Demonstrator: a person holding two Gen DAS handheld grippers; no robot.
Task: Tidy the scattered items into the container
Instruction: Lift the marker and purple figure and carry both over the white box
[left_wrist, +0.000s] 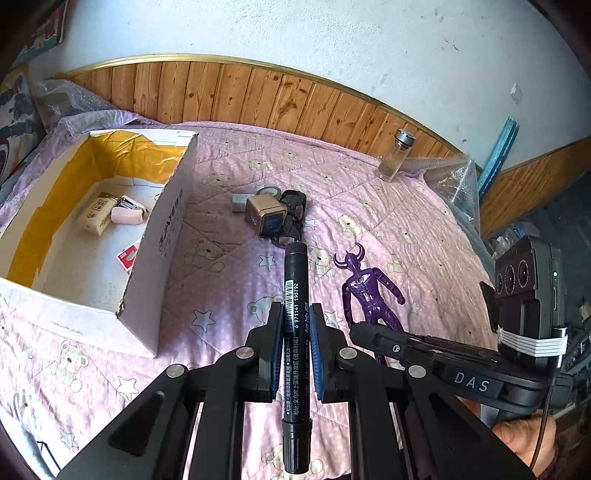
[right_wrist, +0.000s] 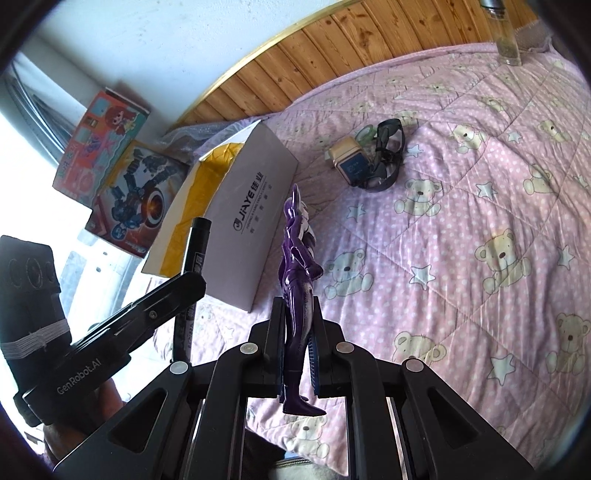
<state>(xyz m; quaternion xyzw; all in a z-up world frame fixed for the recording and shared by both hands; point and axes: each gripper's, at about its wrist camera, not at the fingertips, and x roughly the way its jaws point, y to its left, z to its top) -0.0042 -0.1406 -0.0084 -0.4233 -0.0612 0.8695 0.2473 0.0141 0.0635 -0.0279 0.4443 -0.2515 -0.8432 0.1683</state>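
My left gripper (left_wrist: 295, 314) is shut on a black marker (left_wrist: 293, 273) that points forward along the fingers above the pink quilt. The white cardboard box (left_wrist: 162, 236), open at the top and lined with yellow tape, stands to the left of it. Inside lie a tissue pack (left_wrist: 96, 214), a pink item (left_wrist: 127, 215) and a red card (left_wrist: 127, 256). My right gripper (right_wrist: 298, 306) is shut on a purple horned figure (right_wrist: 295, 240) around its legs. In the left wrist view the figure (left_wrist: 369, 288) sits just right of the marker.
A gold box (left_wrist: 264, 218), black sunglasses (left_wrist: 295, 210) and a tape roll (left_wrist: 267, 191) lie together mid-quilt. A glass bottle (left_wrist: 393, 155) stands at the far right by the wooden headboard (left_wrist: 258, 96). Toy cartons (right_wrist: 110, 158) lean beyond the box.
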